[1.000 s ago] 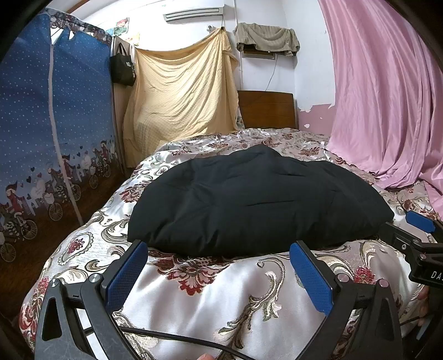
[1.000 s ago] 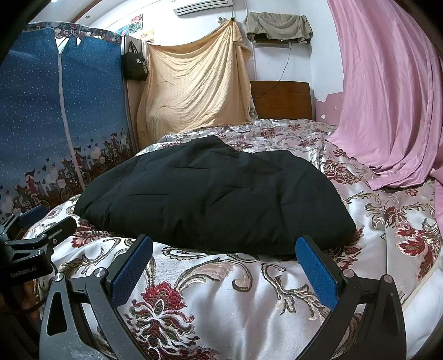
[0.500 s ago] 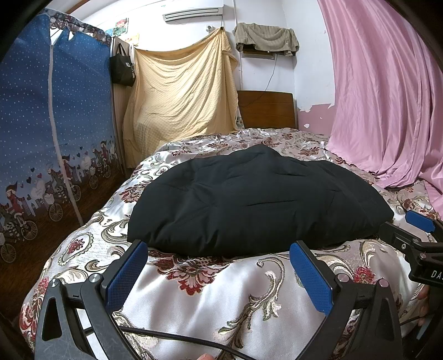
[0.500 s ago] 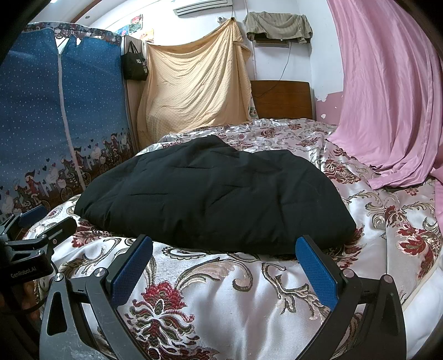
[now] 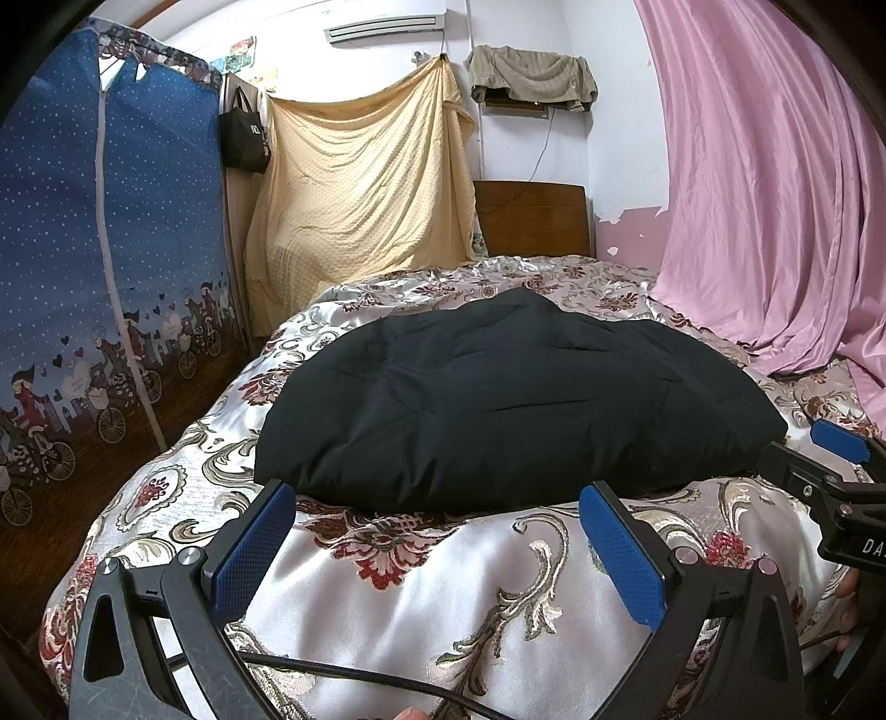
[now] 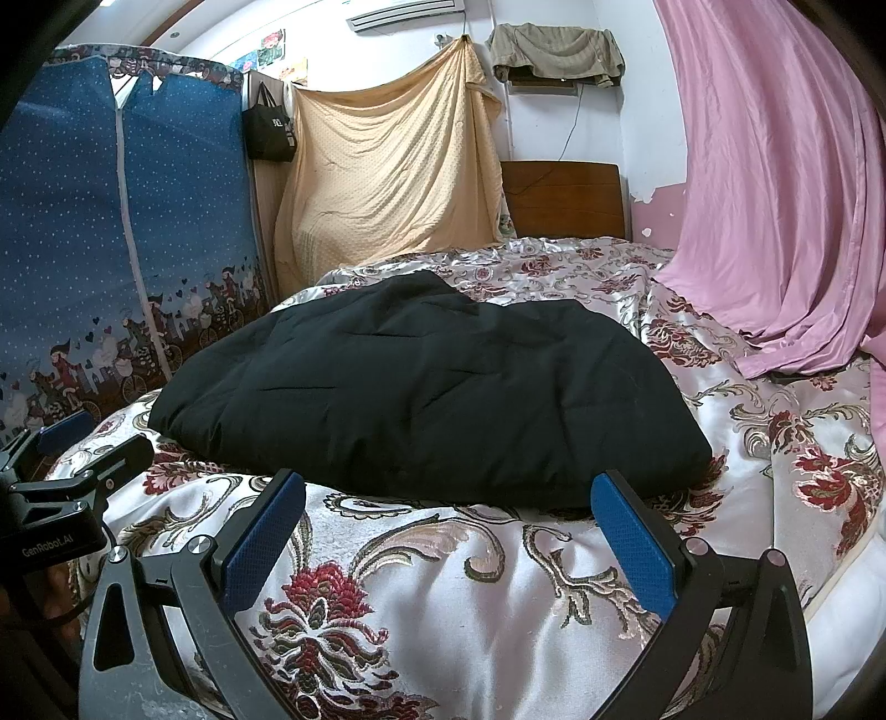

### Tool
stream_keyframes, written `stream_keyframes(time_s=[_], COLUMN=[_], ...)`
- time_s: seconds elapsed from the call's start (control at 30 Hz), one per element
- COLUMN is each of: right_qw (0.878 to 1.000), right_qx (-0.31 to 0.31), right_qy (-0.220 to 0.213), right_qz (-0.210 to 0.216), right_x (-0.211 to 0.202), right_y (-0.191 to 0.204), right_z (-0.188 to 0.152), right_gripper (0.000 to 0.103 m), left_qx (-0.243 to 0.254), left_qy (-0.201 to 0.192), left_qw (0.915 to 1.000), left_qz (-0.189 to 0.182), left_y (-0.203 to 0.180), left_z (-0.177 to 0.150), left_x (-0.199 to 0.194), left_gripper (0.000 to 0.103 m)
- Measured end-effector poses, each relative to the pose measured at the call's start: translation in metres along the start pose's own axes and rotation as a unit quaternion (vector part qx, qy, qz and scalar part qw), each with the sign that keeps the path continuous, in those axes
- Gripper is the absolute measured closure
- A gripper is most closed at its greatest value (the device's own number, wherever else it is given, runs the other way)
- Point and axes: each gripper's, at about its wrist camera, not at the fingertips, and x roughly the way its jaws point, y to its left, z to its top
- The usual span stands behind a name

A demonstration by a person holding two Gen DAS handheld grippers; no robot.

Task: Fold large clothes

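Almost nothing changes. The black garment (image 5: 515, 404) lies as before on the bed, both grippers holding position.

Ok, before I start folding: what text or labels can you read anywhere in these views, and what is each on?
"GenRobot.AI": on the left hand-held gripper body, seen from the right wrist view.
"DA": cut off at the frame edge, on the right hand-held gripper body, seen from the left wrist view.
White mark on the hanging black bag: too small to read.
Posters high on the wall: too blurred to read.
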Motion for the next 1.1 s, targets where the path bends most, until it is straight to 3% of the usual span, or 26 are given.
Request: stream_keyframes(time_s=[1.1], right_qw=[1.000], right_qx=[0.006], right_qy=[-0.002], right_qz=[0.005], right_x=[-0.0008], right_y=[-0.0017], right_z=[-0.0028], right_gripper=[0.001], left_qx=[0.005], left_qy=[-0.029], left_qw=[0.9995], left_qz=[0.013], left_y=[0.0024], left_z=[-0.0022], left_x=[-0.0087], left_gripper=[0.000])
